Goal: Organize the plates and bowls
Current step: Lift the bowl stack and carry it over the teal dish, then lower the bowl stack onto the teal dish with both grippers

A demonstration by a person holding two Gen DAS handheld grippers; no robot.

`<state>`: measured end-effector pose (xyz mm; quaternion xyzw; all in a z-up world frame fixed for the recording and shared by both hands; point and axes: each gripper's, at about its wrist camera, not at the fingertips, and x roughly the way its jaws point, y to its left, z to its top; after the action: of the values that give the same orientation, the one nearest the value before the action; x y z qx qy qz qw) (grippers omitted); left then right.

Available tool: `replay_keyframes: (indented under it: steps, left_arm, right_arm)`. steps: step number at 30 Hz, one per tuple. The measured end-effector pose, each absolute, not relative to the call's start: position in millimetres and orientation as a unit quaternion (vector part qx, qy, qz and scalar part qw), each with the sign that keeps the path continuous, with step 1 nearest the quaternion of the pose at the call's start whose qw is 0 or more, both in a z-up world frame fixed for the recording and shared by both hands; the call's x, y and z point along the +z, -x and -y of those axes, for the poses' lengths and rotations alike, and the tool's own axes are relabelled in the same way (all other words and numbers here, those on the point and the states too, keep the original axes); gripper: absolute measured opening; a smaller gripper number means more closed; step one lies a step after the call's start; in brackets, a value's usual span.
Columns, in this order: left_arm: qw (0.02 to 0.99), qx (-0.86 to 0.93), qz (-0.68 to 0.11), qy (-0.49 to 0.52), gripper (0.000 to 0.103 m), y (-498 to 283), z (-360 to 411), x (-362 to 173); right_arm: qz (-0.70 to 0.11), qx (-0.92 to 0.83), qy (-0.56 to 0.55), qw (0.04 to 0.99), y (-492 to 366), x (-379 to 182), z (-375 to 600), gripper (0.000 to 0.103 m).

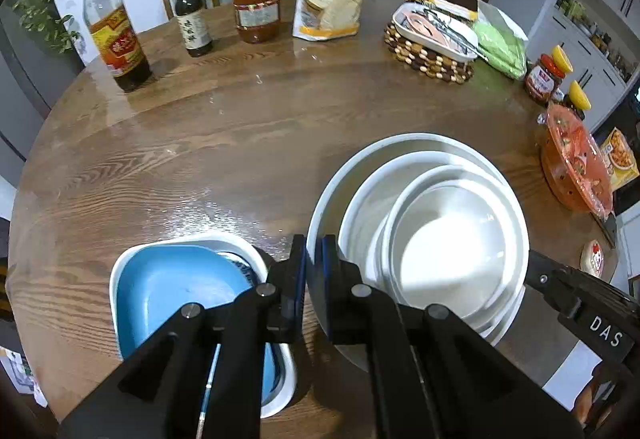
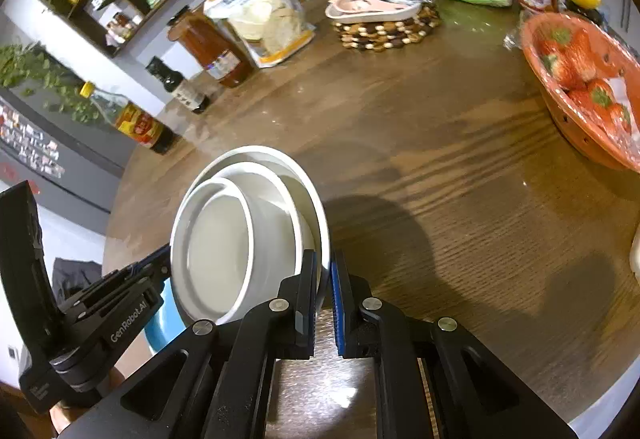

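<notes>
Gripping opposite edges of a nested stack of glossy white round bowls (image 1: pixel 440 239), three sizes one inside another, the left tongs (image 1: pixel 315 251) and right tongs (image 2: pixel 323 271) each pinch the outermost rim above the wooden counter (image 1: pixel 200 143). Beside the stack sits a blue square dish (image 1: pixel 176 291) nested in a white one.

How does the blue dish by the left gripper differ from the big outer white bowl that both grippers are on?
The blue dish is squarish and sits inside a white tray; the outer white bowl is round and holds smaller white bowls. The blue dish is ungripped; the white bowl's rim is pinched on both sides. Both are nested.
</notes>
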<state>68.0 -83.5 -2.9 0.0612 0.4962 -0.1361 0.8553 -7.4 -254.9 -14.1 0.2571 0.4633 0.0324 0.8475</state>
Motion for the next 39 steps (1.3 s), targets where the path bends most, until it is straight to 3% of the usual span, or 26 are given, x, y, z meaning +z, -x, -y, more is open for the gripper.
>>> replay_keyframes:
  steps: [20, 39]
  left_arm:
    - [0.878, -0.028, -0.477, -0.013, 0.004, -40.2, -16.2, 23.0]
    - [0.844, 0.01, -0.535, 0.013, 0.004, -62.8, -74.9, -13.8]
  right_arm:
    - [-0.483, 0.149, -0.188, 0.842, -13.0, 3.9, 152.3, 0.012]
    - [-0.538, 0.152, -0.182, 0.809, -45.7, -30.6, 103.4, 0.012]
